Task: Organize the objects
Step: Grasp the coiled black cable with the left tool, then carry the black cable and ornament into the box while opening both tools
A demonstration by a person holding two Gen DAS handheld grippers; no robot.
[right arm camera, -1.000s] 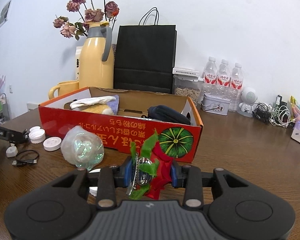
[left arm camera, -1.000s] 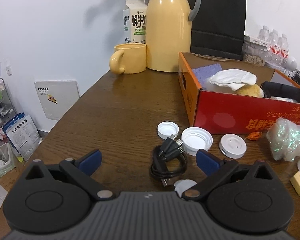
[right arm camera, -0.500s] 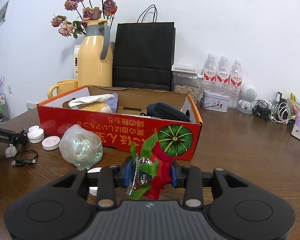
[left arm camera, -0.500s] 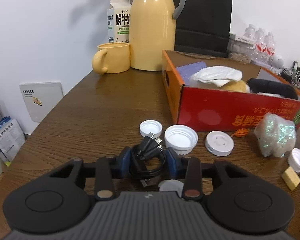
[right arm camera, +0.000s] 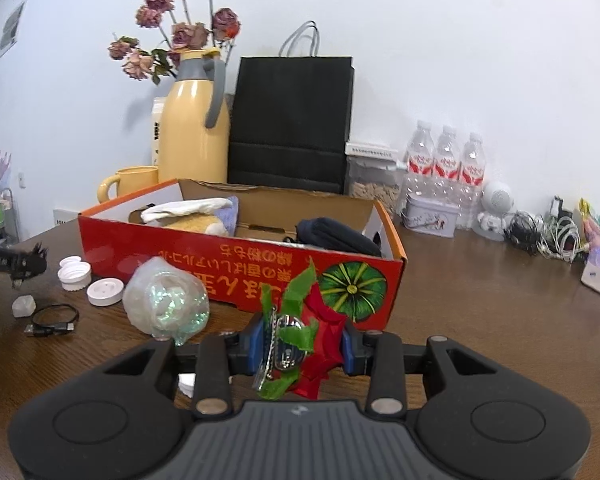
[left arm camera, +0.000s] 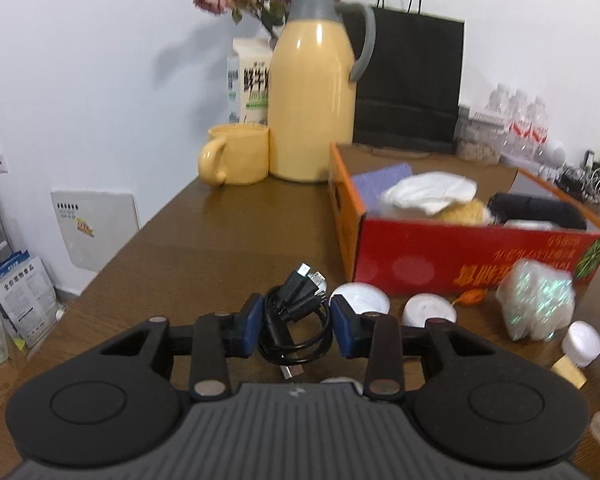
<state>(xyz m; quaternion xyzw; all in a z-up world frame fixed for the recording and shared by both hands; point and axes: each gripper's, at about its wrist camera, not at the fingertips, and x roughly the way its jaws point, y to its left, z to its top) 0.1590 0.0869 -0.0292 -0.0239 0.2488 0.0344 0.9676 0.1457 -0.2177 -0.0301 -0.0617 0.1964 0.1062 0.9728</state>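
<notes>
Left gripper [left arm camera: 298, 326]: jaws partly closed, blue pads pressing both sides of one coiled black cable [left arm camera: 296, 316], its plugs sticking up past the pads. Whether the cable is clear of the table [left arm camera: 220, 240] cannot be told from the left wrist view.

Right gripper [right arm camera: 303, 344]: jaws partly closed on one red-and-green ornament [right arm camera: 300, 332] with a shiny metal piece at its middle; it is held in front of the box [right arm camera: 240, 256].

Box: one, red and orange cardboard, open top. Inside it: one white cloth [left arm camera: 428, 192], one purple item, one yellowish item, one dark pouch [right arm camera: 336, 236].

On the table in front of the box, right wrist view: two white screw caps [right arm camera: 74, 274], one flat white disc [right arm camera: 105, 291], one crinkled iridescent wrap [right arm camera: 166, 304], one second black cable [right arm camera: 54, 320], one small whitish lump [right arm camera: 23, 306].

Behind the box: one yellow jug [left arm camera: 312, 108], one yellow mug [left arm camera: 236, 154], one milk carton, one black paper bag [right arm camera: 290, 124], three water bottles [right arm camera: 444, 160].
</notes>
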